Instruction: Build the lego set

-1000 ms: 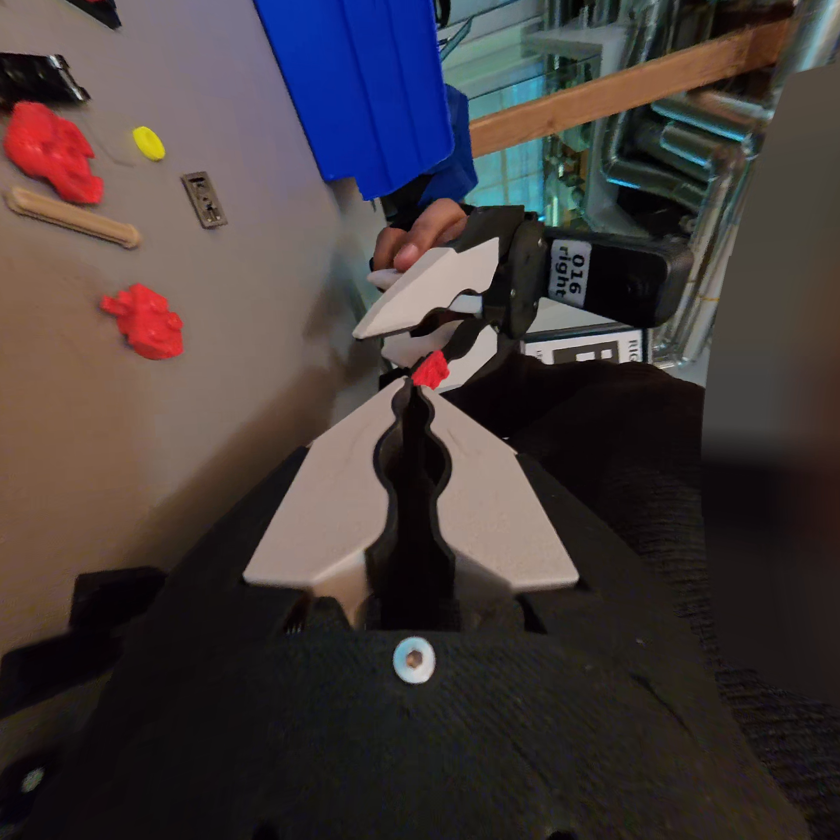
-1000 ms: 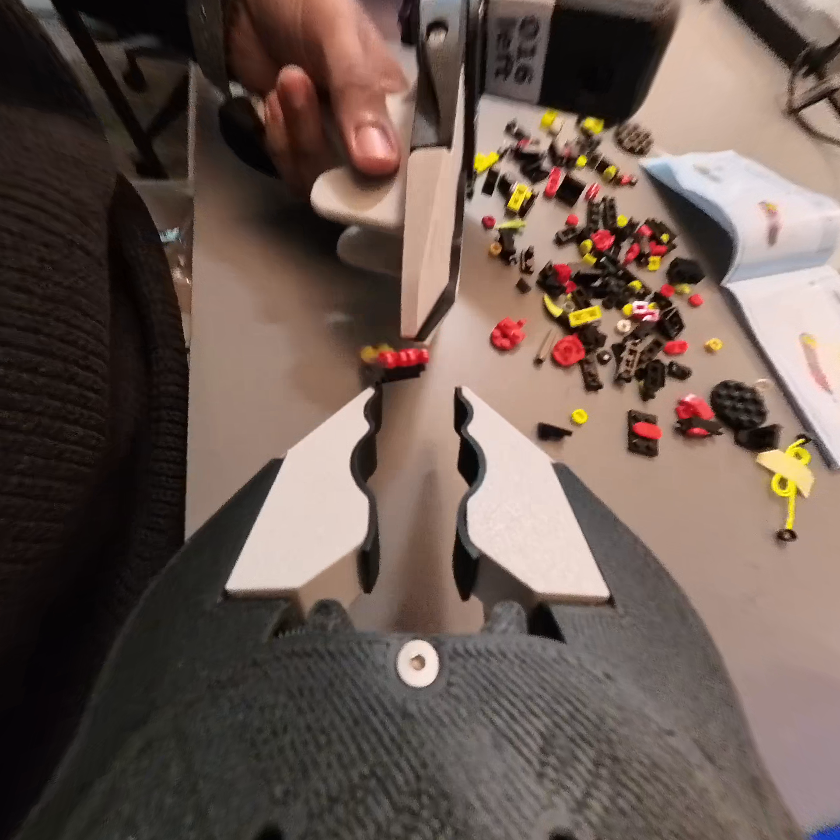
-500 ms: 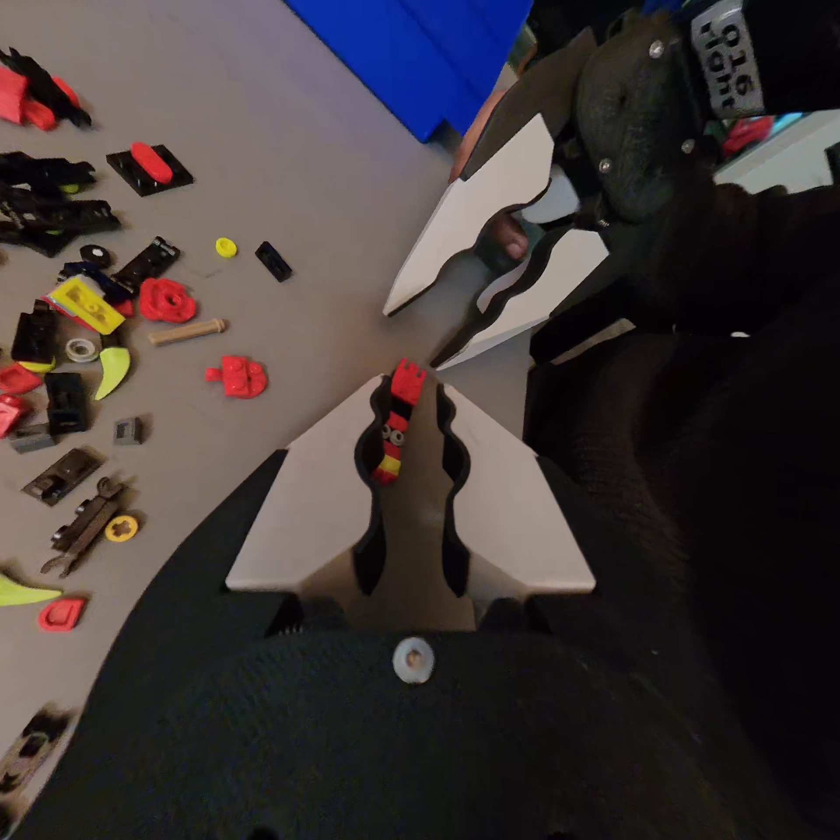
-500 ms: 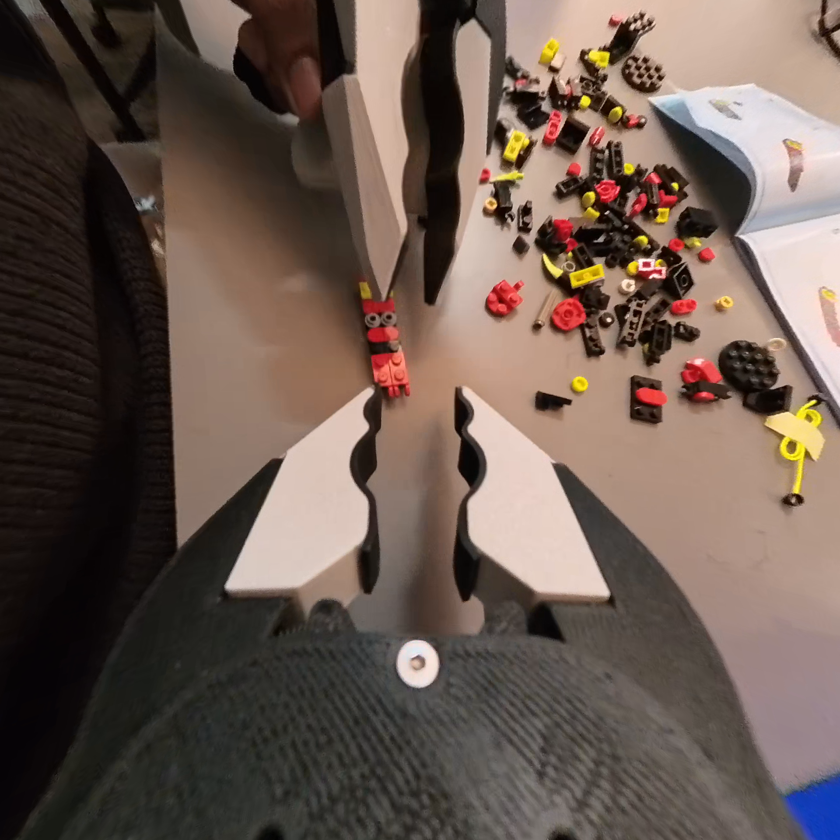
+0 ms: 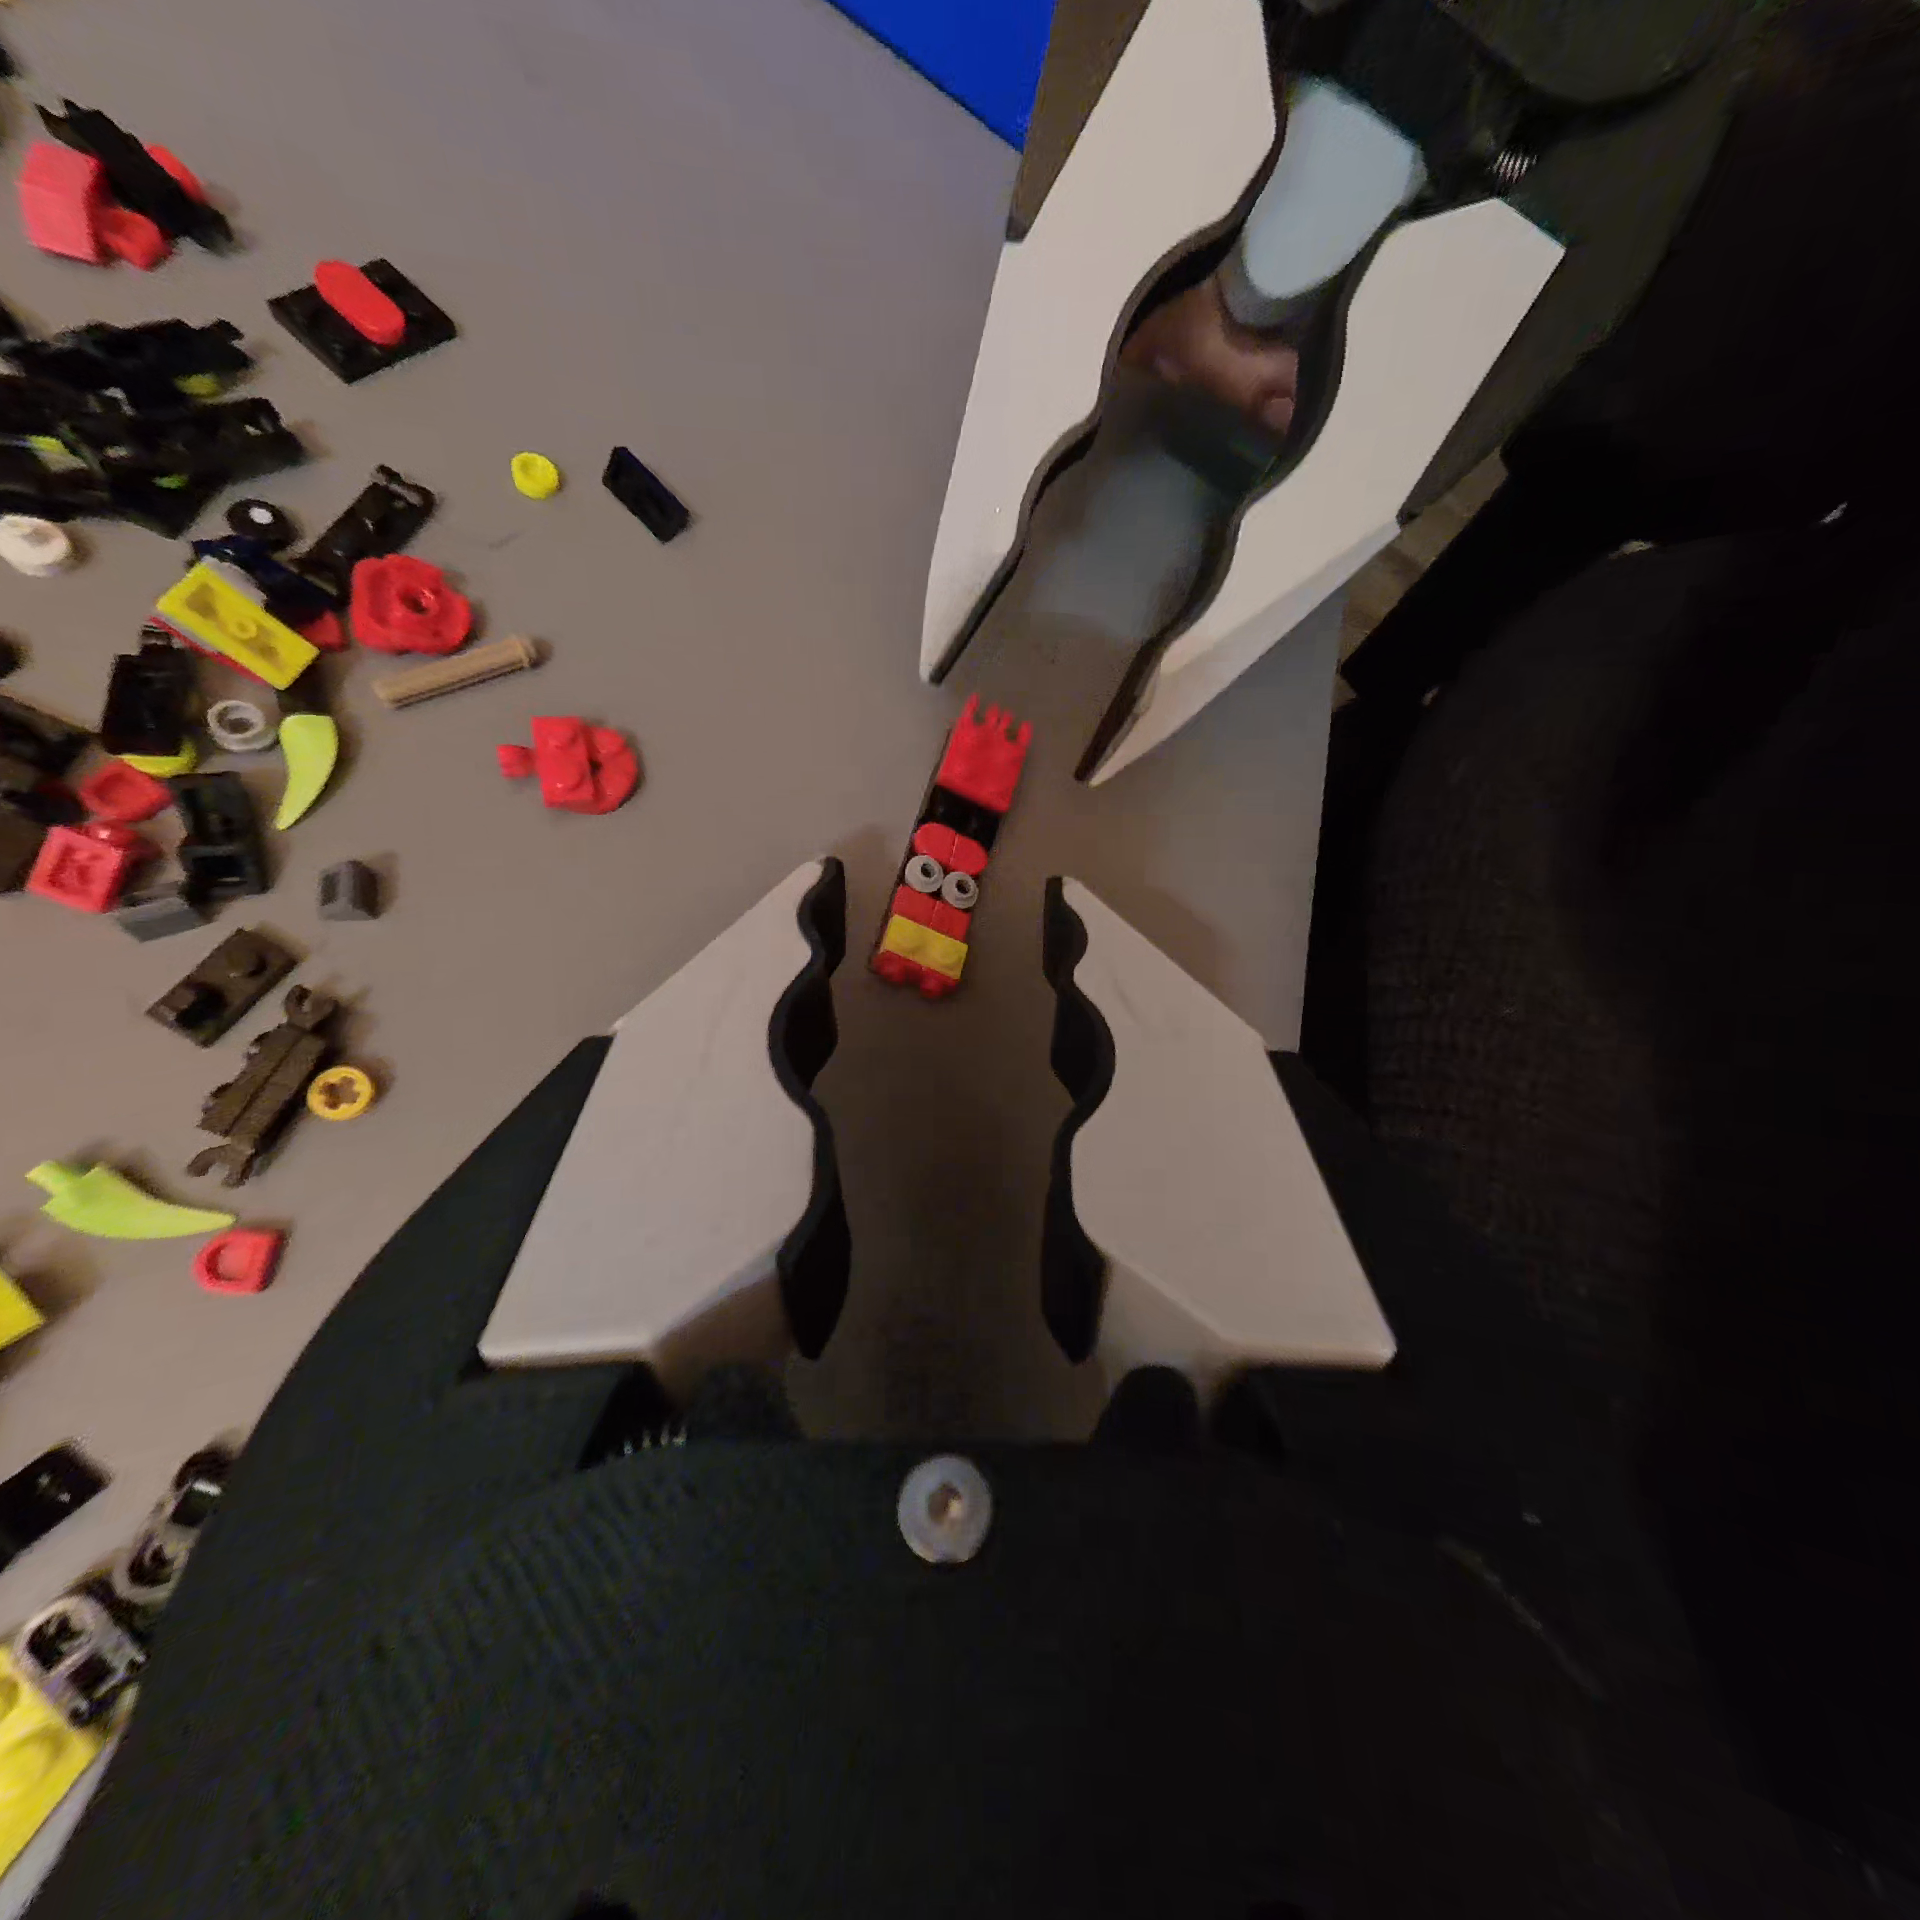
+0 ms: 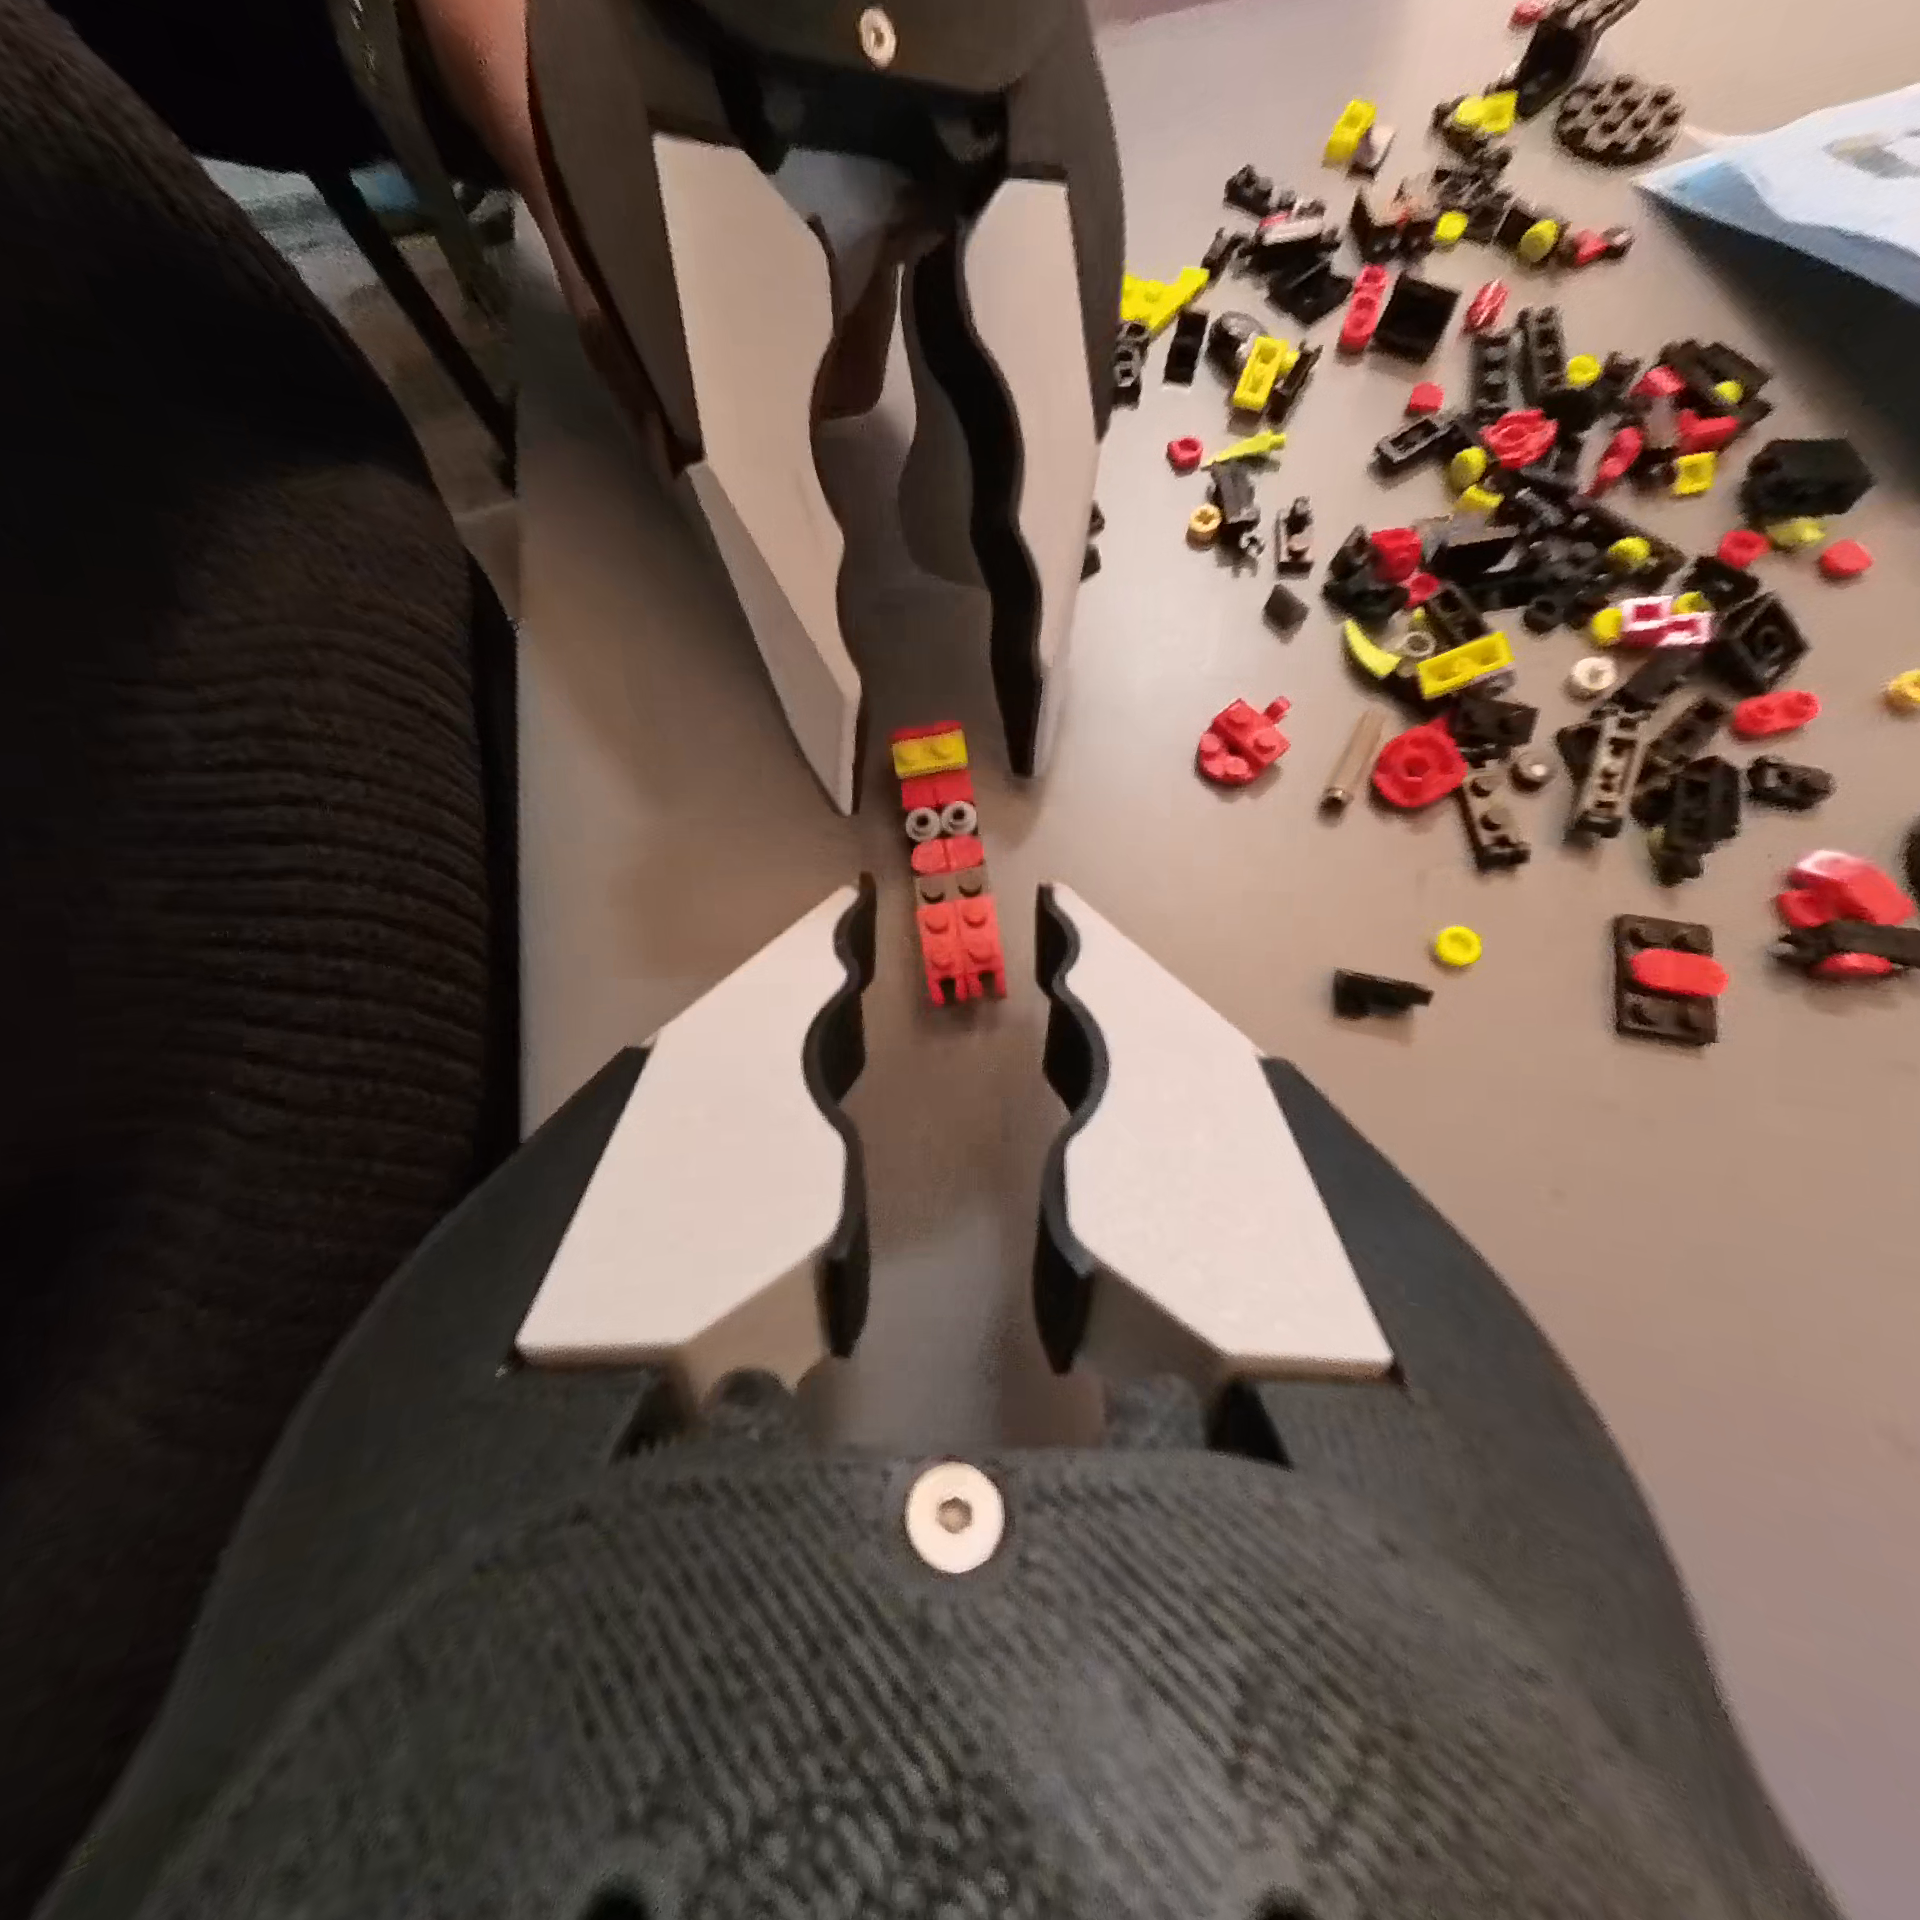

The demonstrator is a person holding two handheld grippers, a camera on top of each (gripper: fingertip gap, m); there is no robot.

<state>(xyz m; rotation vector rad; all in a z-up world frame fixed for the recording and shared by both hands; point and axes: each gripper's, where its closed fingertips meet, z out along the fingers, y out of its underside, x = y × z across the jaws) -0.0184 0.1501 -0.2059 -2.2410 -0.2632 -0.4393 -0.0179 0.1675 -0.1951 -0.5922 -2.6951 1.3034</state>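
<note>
A smooth grey table (image 5: 675,208) carries a scatter of glossy black, red and yellow loose bricks (image 6: 1507,582); the left claw (image 5: 940,883) and right claw (image 6: 951,899), pale wedges with wavy black inner edges, both gape released, facing tip-to-tip around a slim studded red-yellow assembly (image 5: 948,868) lying flat, seemingly untouched

A small, narrow strip of red, black and yellow plastic bricks with two grey round studs (image 5: 948,868) (image 6: 948,862) lies flat on the grey worktop (image 5: 727,312), free of any grip, its red toothed end towards one side and its yellow-banded end towards the other. A loose scatter of black, red and yellow plastic pieces (image 6: 1538,582) (image 5: 208,665) lies spread on the same worktop, well apart from the strip, left in the left wrist view and right in the right wrist view.
</note>
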